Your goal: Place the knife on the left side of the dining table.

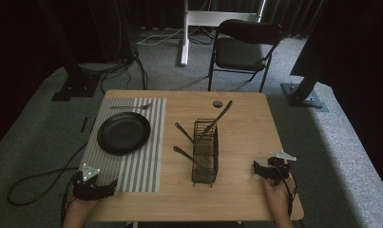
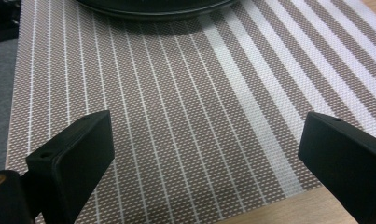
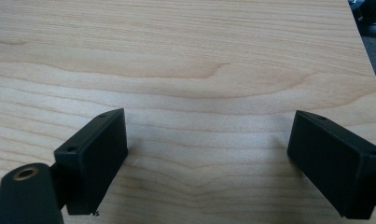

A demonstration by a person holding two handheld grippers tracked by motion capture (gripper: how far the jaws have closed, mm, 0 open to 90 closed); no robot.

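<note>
From the high view, the left tool (image 1: 96, 187) rests at the near edge of the grey striped woven placemat (image 1: 146, 156), and the right tool (image 1: 270, 169) sits on the bare light wooden counter (image 1: 241, 142) near its right front corner, each held by a hand coming in from below. A round black plate (image 1: 123, 133) lies on the placemat with a slim silver utensil (image 1: 132, 107) beyond it, while a black wire cutlery caddy (image 1: 205, 152) stands mid-counter with several dark-handled utensils (image 1: 217, 116) poking out of it; a small dark round object (image 1: 217, 103) lies near the far edge. In the left gripper view the jaws stand wide apart over the striped placemat (image 2: 176, 116), clamped on nothing, with the plate's rim (image 2: 153, 9) just ahead. In the right gripper view the jaws are likewise spread, with bare wood (image 3: 199, 70) between them. Judging by this, the place setting seems barely begun: one utensil is laid, the rest wait in the caddy, and neither tool is reaching yet.
</note>
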